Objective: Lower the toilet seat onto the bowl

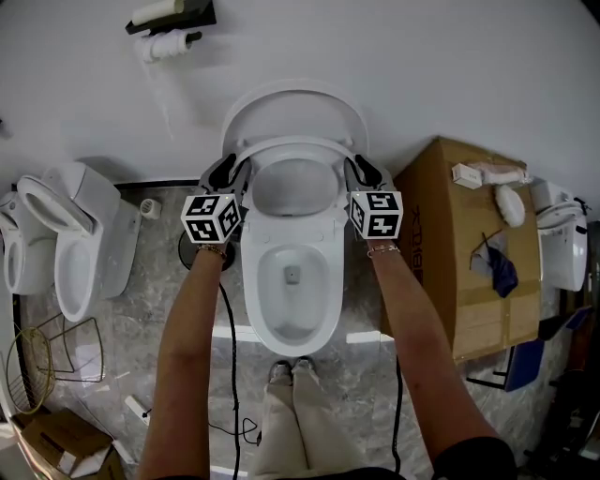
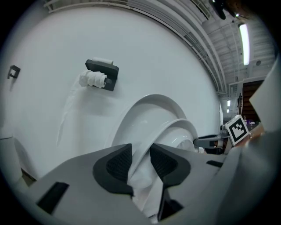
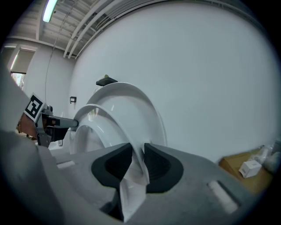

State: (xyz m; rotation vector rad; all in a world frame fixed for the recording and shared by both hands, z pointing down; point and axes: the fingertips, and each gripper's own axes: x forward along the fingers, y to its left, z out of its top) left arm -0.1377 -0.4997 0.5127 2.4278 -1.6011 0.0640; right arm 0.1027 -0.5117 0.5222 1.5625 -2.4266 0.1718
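**Item: toilet, one, white, on the floor (image 1: 150, 281) against the wall (image 1: 469, 56).**

- **Toilet seat** (image 1: 295, 145): raised, hinged at the rear edge of the bowl. It leans back just in front of the lid and is well clear of the bowl rim. Both claw views show it as the inner white arc in front of the larger one.
- **Lid** (image 1: 295, 101): up, backed against the wall.
- **Bowl** (image 1: 248, 281): open, nothing resting on its rim.
- **Left claw** (image 1: 225, 174): pinching the seat's left edge. The left gripper view shows the white rim running between the two dark pads, and both pads appear to bear on it.
- **Right claw** (image 1: 362, 172): pinching the seat's right edge in the same way, with the rim caught between its pads.

**Surroundings:**
- Paper holder (image 1: 169, 28) on the wall, above left.
- Second toilet (image 1: 66, 244) near the left edge of the floor.
- Cardboard box (image 1: 459, 253) just right of the bowl.

**Progress (judged):**
- Done: the approach and the grasp, with the seat gripped on both sides.
- Not yet done: the lowering, since the seat stands near its upright position.
- Left to do: swing the seat forward and down evenly on its hinge until it lies flat on the bowl rim, then release both claws.
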